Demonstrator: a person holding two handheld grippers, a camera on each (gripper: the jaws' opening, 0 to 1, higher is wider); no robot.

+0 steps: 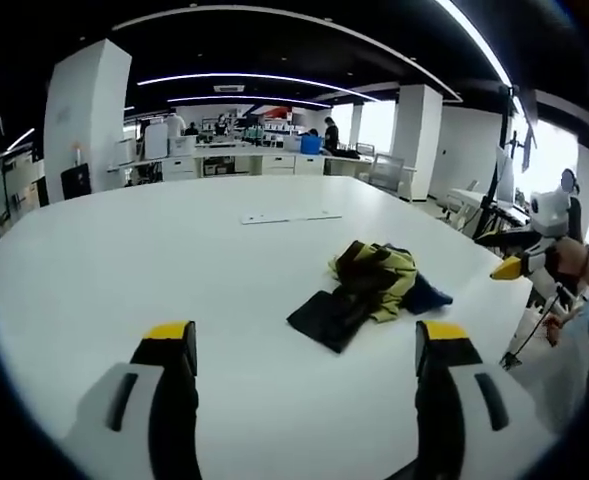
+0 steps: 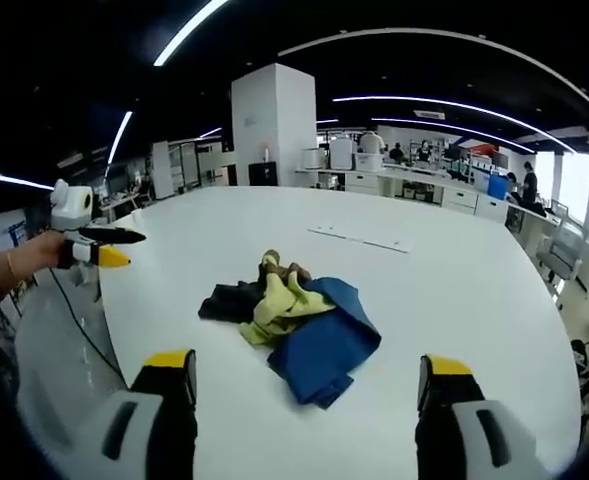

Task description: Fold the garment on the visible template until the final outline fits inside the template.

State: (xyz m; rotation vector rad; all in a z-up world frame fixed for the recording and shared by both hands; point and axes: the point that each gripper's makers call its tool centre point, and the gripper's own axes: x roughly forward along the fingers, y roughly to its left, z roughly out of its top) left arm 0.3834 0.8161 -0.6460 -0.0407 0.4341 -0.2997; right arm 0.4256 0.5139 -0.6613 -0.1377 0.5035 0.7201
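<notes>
Garment (image 2: 292, 325) lies crumpled in heap on white desk (image 1: 124, 270), at 12 o'clock from right gripper (image 2: 304, 385), at 1 o'clock from left gripper (image 1: 306, 350). Both sets of fingers spread wide, holding nothing. Folding not begun. Next move, likely: reach in, pinch edge, spread cloth flat.

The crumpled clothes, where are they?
The crumpled garment lies bunched on the white table, ahead of the right gripper in the right gripper view.
</notes>
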